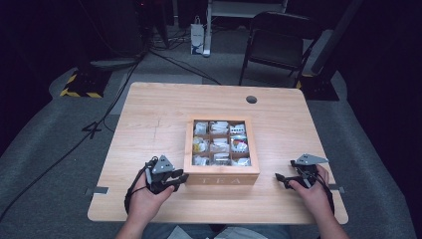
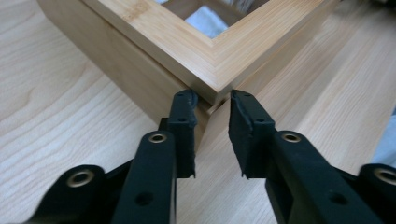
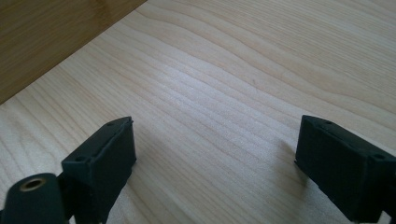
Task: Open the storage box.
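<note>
A wooden tea box marked TEA stands at the table's middle front, its windowed lid closed over several compartments of tea bags. My left gripper is at the box's front left corner. In the left gripper view the gripper has its jaws close together, pinching the lid's corner from both sides. My right gripper rests on the table to the right of the box, apart from it. In the right gripper view this gripper is wide open over bare wood, with the box wall at upper left.
The light wooden table has a round cable hole near its far edge. Behind it stand a black folding chair and a white bag on the floor. Cables run across the grey floor on the left.
</note>
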`<move>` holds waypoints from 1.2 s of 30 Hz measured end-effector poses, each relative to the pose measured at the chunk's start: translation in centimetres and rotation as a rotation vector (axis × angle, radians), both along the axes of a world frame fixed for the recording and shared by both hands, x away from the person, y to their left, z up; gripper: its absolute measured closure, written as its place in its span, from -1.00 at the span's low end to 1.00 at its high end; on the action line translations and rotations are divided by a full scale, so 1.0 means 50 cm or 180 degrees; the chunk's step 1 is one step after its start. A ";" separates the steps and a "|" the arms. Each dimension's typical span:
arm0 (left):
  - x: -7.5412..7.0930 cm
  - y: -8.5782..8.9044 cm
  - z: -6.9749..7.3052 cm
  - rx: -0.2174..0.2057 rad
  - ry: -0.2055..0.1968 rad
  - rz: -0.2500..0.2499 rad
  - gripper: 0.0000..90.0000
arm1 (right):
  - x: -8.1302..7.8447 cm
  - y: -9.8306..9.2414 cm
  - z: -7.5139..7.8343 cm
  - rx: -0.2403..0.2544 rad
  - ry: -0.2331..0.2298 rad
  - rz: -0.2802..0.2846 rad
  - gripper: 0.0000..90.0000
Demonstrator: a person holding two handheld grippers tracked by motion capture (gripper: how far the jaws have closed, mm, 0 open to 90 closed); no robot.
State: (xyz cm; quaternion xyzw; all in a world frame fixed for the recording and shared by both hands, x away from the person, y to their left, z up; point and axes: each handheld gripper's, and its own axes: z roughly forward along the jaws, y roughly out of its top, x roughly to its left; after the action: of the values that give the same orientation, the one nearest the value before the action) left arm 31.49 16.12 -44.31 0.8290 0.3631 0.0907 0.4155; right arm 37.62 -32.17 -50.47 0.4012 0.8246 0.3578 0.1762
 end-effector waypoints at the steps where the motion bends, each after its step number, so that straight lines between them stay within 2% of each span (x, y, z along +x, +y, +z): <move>1: 0.002 0.002 0.000 -0.0014 0.0023 -0.0014 0.62 | 0.000 0.000 0.000 0.0000 -0.0001 0.0000 -0.73; 4: 0.002 0.002 0.000 -0.0022 0.0030 -0.0006 0.63 | 0.000 0.000 0.000 0.0000 0.0000 0.0000 -0.73; 7: 0.002 0.006 0.007 -0.0117 0.0020 -0.0009 0.64 | 0.000 0.000 0.000 0.0001 0.0000 -0.0001 -0.73; 12: 0.001 0.008 0.016 -0.0178 0.0002 0.0001 0.65 | 0.000 0.000 0.000 0.0001 -0.0001 0.0000 -0.73; 16: 0.000 0.008 0.027 -0.0158 -0.0069 -0.0008 0.69 | 0.000 0.000 0.000 0.0001 -0.0001 0.0000 -0.73; 18: 0.001 0.010 0.036 -0.0178 -0.0137 0.0003 0.72 | 0.000 0.000 0.000 0.0000 0.0000 -0.0001 -0.73; 24: 0.005 0.012 0.058 -0.0226 -0.0211 0.0020 0.75 | 0.000 0.000 0.000 0.0001 0.0000 -0.0001 -0.73; 36: 0.018 0.016 0.088 -0.0386 -0.0268 0.0062 0.75 | 0.003 0.003 0.000 0.0012 -0.0003 -0.0012 -0.73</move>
State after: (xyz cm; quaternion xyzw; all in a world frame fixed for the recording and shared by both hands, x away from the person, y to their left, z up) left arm 32.37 16.93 -39.89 0.7942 0.3581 0.1074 0.4790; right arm 37.75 -32.04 -50.49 0.4030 0.8231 0.3593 0.1764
